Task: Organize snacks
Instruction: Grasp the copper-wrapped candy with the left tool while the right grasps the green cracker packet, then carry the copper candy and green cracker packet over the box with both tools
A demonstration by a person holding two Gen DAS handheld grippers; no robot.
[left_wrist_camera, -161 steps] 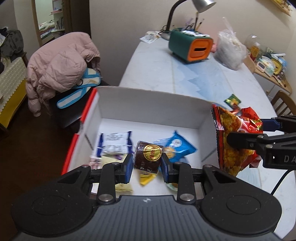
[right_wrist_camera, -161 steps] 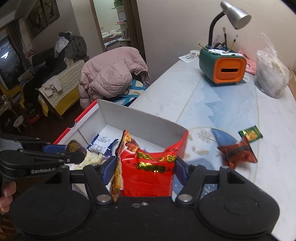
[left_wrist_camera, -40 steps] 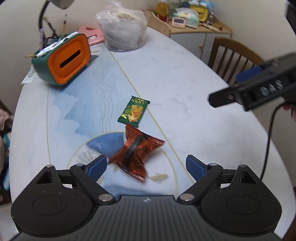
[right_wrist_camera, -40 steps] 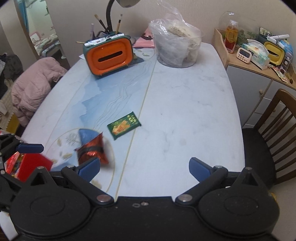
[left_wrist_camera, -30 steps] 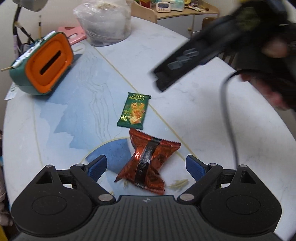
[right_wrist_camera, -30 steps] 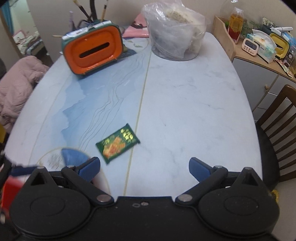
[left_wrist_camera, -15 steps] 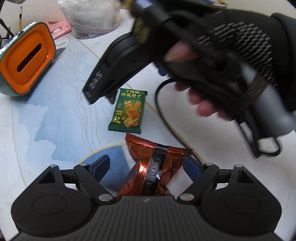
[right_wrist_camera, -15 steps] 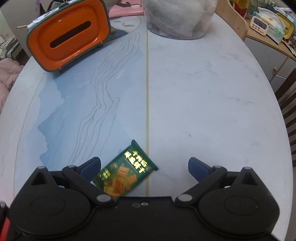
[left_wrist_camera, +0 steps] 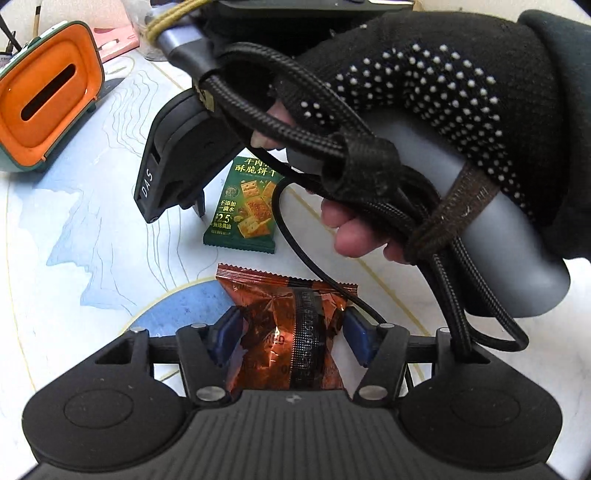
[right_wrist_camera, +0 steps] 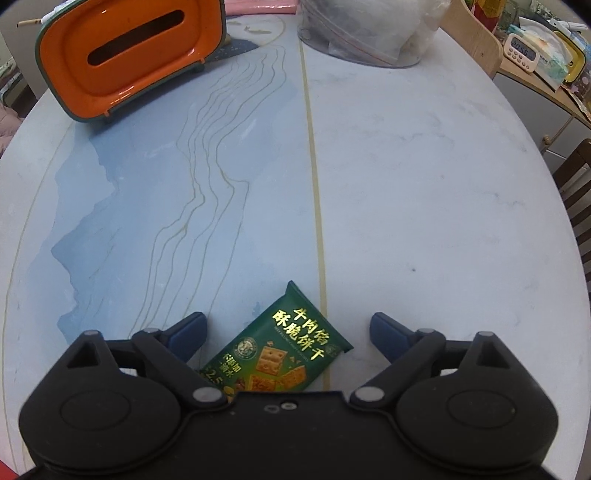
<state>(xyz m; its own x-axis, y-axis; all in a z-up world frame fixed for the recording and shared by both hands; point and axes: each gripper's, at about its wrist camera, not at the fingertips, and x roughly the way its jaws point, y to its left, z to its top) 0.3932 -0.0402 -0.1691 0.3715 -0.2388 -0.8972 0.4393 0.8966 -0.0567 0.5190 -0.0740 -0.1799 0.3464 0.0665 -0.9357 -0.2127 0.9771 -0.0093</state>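
Note:
A copper-orange foil snack packet (left_wrist_camera: 284,317) lies on the marbled table (right_wrist_camera: 406,184). My left gripper (left_wrist_camera: 290,332) points down over it, its jaws closing with both blue pads against the wrapper's sides. Just beyond it lies a green cracker packet (left_wrist_camera: 247,210). My right gripper (left_wrist_camera: 173,214), held by a gloved hand (left_wrist_camera: 424,88), hangs over that green packet. In the right wrist view the green cracker packet (right_wrist_camera: 280,354) sits between the fingers of the right gripper (right_wrist_camera: 288,325). Those jaws are closing but still stand wide, clear of the packet.
An orange and green tissue box (right_wrist_camera: 136,51) stands at the far left of the table, and a clear plastic bag (right_wrist_camera: 362,29) at the far end. A wooden chair (right_wrist_camera: 576,177) and a side shelf with a clock (right_wrist_camera: 521,48) stand to the right. A black cable (left_wrist_camera: 461,295) loops by the left gripper.
The left gripper sank onto the copper-orange packet and its jaws narrowed around it. The right gripper and hand swept in from the right and dropped over the green packet.

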